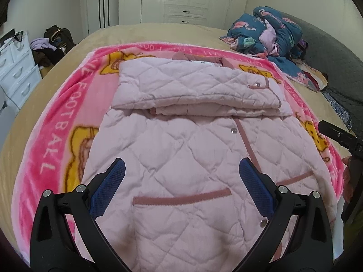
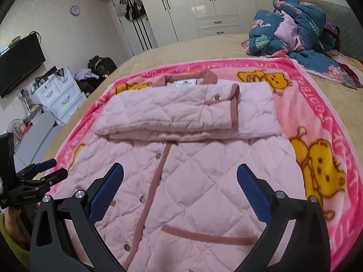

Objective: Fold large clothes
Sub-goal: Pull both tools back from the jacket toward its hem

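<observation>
While the left gripper [image 1: 181, 179] hovered over the lower half of the pink quilted jacket [image 1: 192, 149], its blue pads were spread wide with nothing between them. The jacket lay flat on the pink cartoon blanket [image 1: 56, 136] on the bed, sleeves already folded across the chest. From there I judged a shallow bite would catch only the top layer (that quilting looked slippery) and drag the front open.

Seen from the right wrist, the right gripper [image 2: 180, 181] stood just as wide, also empty, above the jacket's buttoned placket [image 2: 156, 181]. If the two grabbed the hem unevenly, the fold would probably skew and tip the stacked sleeves [image 2: 181, 113] off.
</observation>
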Tool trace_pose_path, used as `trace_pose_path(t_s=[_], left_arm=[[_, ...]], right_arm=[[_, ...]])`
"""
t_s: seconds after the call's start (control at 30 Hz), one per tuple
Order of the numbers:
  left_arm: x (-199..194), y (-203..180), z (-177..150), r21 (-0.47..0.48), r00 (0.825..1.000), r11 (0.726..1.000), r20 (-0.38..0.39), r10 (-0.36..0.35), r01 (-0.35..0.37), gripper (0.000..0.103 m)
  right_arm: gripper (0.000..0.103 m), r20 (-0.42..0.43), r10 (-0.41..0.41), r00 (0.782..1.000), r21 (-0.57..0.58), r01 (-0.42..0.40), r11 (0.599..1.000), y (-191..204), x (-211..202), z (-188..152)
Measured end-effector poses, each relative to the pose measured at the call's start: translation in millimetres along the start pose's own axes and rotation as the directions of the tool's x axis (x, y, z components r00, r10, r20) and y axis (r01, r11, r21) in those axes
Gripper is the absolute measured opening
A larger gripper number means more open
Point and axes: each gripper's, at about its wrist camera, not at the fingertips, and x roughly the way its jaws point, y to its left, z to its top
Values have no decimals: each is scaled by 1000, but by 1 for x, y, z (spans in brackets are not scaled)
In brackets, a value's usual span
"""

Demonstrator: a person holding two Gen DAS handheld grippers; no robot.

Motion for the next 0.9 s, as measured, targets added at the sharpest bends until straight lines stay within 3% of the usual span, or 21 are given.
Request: trace_pose_path(t_s=[0.9], left_arm=[[2, 2, -60, 13, 997, 998, -56, 56, -55, 94]], right_arm=[[99, -130, -63, 990, 15, 65, 998, -24, 1, -54]])
